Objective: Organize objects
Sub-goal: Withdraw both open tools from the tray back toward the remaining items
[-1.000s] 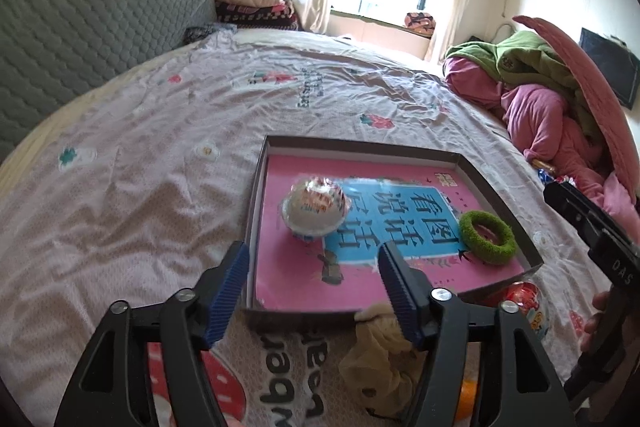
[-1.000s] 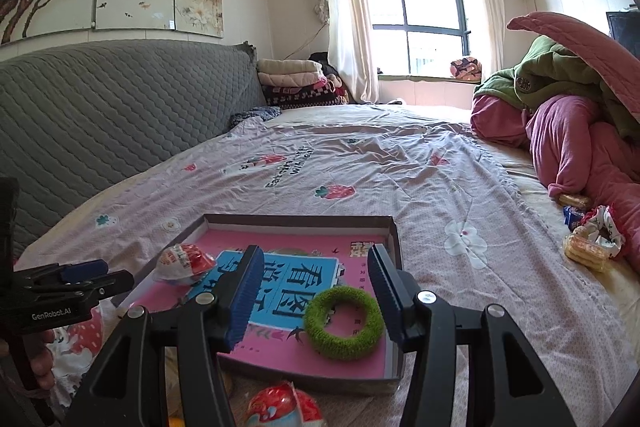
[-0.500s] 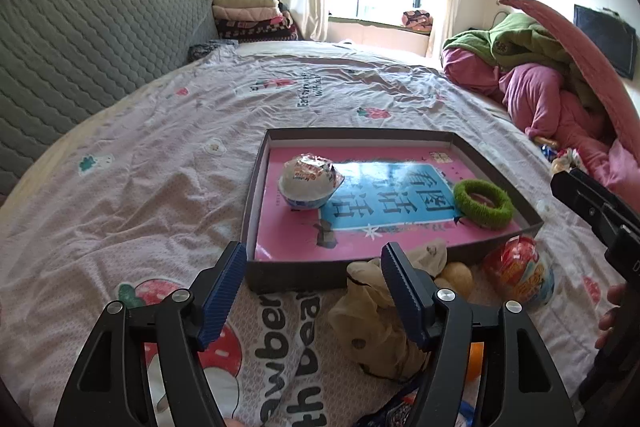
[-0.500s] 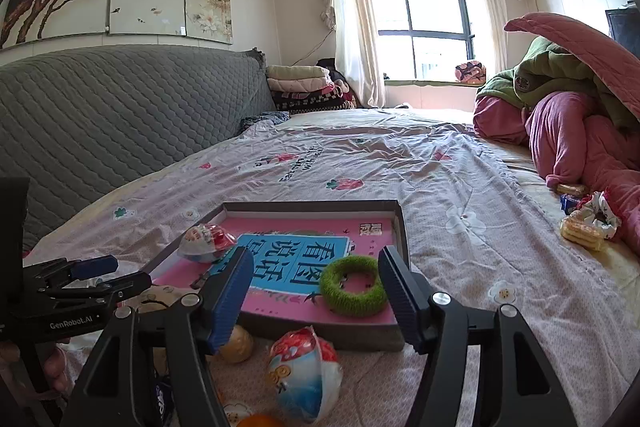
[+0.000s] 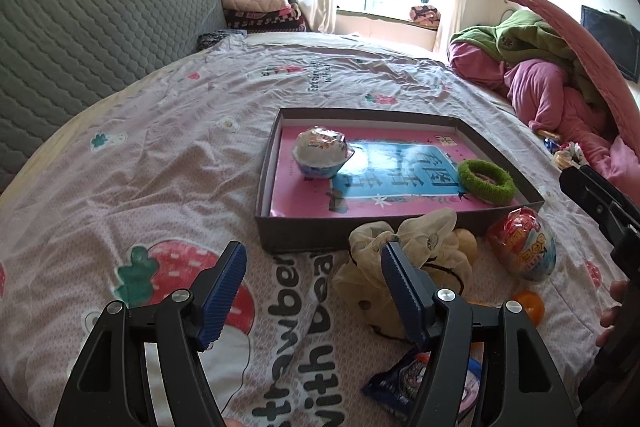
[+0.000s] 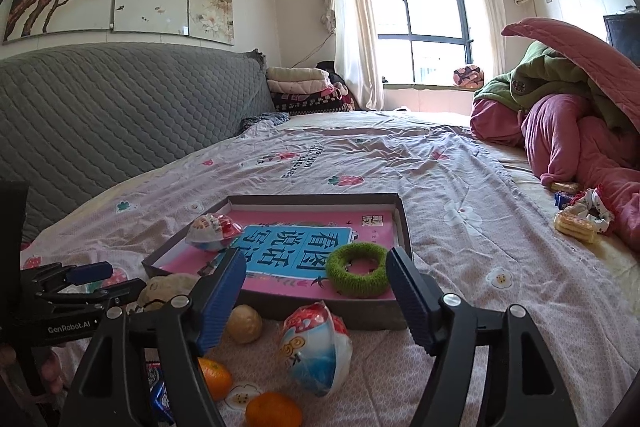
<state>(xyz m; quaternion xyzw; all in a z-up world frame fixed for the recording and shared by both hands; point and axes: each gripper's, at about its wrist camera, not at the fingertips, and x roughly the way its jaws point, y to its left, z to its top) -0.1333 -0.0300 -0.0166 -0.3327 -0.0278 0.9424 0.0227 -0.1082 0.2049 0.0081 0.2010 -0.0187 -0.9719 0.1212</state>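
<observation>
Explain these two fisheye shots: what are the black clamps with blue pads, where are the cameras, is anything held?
No robot arm here: a person carries a hand-held gripper in each hand, with a camera on each looking forward along its fingers. One picture is from the left gripper, the other from the right gripper.

Both look over a bed. On it sits a shallow box holding a pink book, a wrapped egg toy and a green ring. In front lie a cream scrunchie, another egg toy, a walnut and oranges.

Left jaws are open; right jaws are opening. Neither holds anything.
</observation>
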